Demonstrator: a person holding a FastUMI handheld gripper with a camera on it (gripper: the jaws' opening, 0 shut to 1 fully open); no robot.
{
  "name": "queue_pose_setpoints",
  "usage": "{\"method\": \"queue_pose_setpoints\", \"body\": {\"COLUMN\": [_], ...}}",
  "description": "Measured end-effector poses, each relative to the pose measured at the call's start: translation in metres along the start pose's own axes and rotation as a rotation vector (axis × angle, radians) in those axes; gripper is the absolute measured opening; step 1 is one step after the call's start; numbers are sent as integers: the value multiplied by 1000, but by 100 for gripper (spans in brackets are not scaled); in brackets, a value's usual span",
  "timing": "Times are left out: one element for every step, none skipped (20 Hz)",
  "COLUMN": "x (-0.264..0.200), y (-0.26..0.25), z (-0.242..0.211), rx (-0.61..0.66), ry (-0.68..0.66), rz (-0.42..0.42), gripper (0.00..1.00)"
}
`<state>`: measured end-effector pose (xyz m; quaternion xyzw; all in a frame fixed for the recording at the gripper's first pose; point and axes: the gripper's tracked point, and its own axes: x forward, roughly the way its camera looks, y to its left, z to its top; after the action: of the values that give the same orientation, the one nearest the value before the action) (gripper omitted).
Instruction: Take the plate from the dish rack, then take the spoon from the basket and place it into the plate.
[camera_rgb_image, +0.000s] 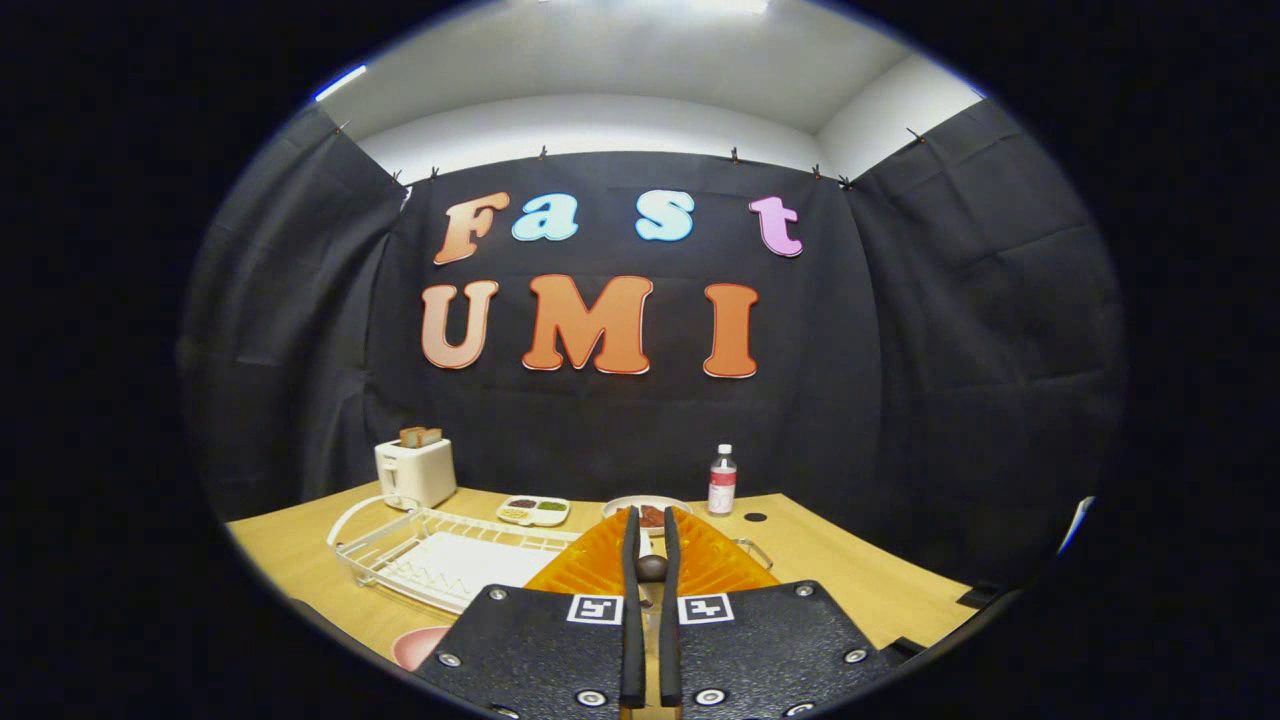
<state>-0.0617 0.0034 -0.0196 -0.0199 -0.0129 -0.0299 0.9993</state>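
The gripper view is taken from low over a yellow wooden table (840, 570), with the claw (651, 520) seen with its two fingers drawn nearly together, only a narrow slit left between them. In that slit a small dark rounded object (651, 568) is seen, probably the spoon's handle or bowl, and it appears to be pinched by both fingers, though the contact itself cannot be told for certain. Just behind the fingers an orange ribbed plastic basket (715, 560) is spread, so the spoon is judged to be at the point of lifting out. A white wire dish rack (440, 555) is set on the table beside the basket, and no plate can be made out in it. A pink round plate (418, 645) is seen near the table's front edge, below the rack, presumably set there to receive the spoon. Farther back, a white toaster (415, 472) with bread slices, a small divided white tray (534, 511), a round dish (640, 505) with dark food and a clear plastic bottle (722, 480) are ranged along the wall, well out of the working area.
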Motion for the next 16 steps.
{"method": "queue_pose_setpoints", "body": {"x": [-9, -15, -22, -29, -35, -40, -45, -47, -49, -51, -53, -53, -54, -52, -51, -49], "y": [9, 17, 27, 36, 44, 49, 56, 62, 68, 73, 79, 83, 87, 91, 96, 101], "z": [-4, -12, -20, -27, -35, -40, -45, -51, -56, -62, -68, -72, -75, -78, -82, -85], "rx": [14, 30, 45, 57, 67, 74, 80, 87, 94, 102, 108, 110, 113, 111, 111, 112], "ry": [8, 20, 37, 51, 64, 69, 69, 71, 73, 76, 78, 79, 75, 74, 71, 67], "rz": [24, 46, 67, 88, 104, 117, 127, 133, 141, 148, 152, 158, 161, 168, 174, 181], "gripper": [6, 6, 6, 6, 6, 6, 6, 6, 6, 6, 6, 6, 6, 6, 6, 6]}}
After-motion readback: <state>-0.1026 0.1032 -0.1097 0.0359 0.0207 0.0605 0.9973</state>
